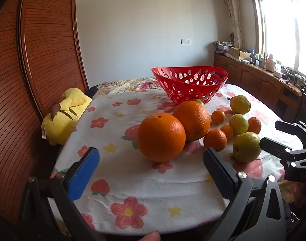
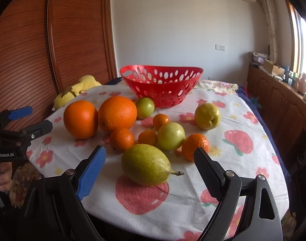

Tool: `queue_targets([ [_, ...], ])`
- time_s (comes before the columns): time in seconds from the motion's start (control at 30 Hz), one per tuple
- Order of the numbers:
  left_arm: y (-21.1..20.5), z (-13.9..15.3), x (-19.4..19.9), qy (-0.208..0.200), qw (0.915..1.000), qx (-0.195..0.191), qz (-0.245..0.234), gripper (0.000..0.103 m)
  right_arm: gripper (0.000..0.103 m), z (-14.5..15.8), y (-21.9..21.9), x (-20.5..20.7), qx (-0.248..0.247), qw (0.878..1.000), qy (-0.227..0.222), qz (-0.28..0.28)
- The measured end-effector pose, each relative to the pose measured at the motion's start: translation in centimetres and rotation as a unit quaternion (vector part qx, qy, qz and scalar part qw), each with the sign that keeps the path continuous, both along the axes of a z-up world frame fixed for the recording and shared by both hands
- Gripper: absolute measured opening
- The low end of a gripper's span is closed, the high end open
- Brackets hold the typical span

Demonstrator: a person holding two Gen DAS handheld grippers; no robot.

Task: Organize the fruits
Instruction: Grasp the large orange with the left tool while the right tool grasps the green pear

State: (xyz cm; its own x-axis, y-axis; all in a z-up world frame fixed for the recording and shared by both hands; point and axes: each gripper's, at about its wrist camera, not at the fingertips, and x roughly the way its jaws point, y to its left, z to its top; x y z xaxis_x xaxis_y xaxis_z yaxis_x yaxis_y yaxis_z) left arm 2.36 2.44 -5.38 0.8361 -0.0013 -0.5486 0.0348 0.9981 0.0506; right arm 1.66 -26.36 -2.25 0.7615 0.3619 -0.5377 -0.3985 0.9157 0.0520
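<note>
- The fruits are lying loose on the flowered tablecloth (image 2: 243,120), none of them in the red basket (image 2: 163,84) yet as far as I can see through its holes, so I am judging this to be the opening of the sorting: the approach to a first pick.
- Nearest my right gripper (image 2: 151,164) is lying a green pear (image 2: 146,167), on its side with the stem pointing right; it is sitting between the lines of the two fingers but just ahead of the pads, not touched.
- The right jaws are standing wide, wider than the pear, with nothing gripped.
- My left gripper (image 1: 151,160) is facing the nearer big orange (image 1: 161,137), which is resting against a second big orange (image 1: 192,120) behind it; the fruit is lying ahead of the fingertips, roughly centred in the gap.
- The left jaws are also gaping wide and empty.
- Small mandarins and green-yellow apples are clustering behind and between these two targets, touching or nearly touching one another.
- The basket is standing at the far side of the table, beyond all the fruit.
- Next, I reckon each gripper is needing to advance until its pads flank the fruit's widest part, then close gently; the round orange may roll away, and the pear may swivel on its side.
- A yellow plush toy (image 1: 64,114) is lying off the table's left edge, clear of the work.
</note>
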Motion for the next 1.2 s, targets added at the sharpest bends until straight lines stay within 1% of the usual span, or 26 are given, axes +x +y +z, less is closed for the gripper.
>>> queue_targets([
  [0.07,0.2,-0.4,0.6,0.006,1.0,0.0,0.0,0.103,0.09,-0.4,0.3,0.4,-0.006,1.0,0.005,0.006],
  [0.13,0.5,-0.9,1.2,0.013,0.9999,-0.001,-0.003,0.103,0.088,-0.8,0.6,0.7,-0.012,1.0,0.011,0.014],
  [0.3,0.8,-1.4,2.7,0.025,0.9996,0.001,-0.011,0.103,0.086,-1.8,0.9,1.3,-0.017,0.999,0.026,0.022],
  [0.4,1.3,-1.2,3.4,0.023,0.9996,-0.009,-0.012,0.102,0.085,-2.0,1.3,1.6,-0.023,0.999,0.03,0.029],
  [0.47,1.6,-1.0,3.9,0.021,0.9996,-0.013,-0.014,0.102,0.082,-2.3,1.6,1.8,-0.029,0.999,0.031,0.034],
  [0.73,2.6,-1.0,6.1,0.037,0.9982,-0.033,-0.033,0.1,0.079,-3.1,1.7,2.9,-0.04,0.998,0.043,0.029],
  [0.77,2.5,-1.0,6.4,0.039,0.9979,-0.036,-0.038,0.098,0.079,-3.2,1.8,3.0,-0.04,0.998,0.044,0.029],
  [0.97,1.9,-1.2,7.1,0.057,0.9943,-0.06,-0.067,0.098,0.078,-3.5,1.9,3.5,-0.04,0.997,0.051,0.031],
  [1.03,1.6,-1.3,7.4,0.063,0.994,-0.057,-0.069,0.098,0.075,-3.6,2.1,3.5,-0.042,0.997,0.054,0.033],
  [1.2,1.1,-2.0,8.2,0.078,0.9931,-0.053,-0.071,0.098,0.073,-4.1,2.3,3.6,-0.046,0.997,0.059,0.033],
])
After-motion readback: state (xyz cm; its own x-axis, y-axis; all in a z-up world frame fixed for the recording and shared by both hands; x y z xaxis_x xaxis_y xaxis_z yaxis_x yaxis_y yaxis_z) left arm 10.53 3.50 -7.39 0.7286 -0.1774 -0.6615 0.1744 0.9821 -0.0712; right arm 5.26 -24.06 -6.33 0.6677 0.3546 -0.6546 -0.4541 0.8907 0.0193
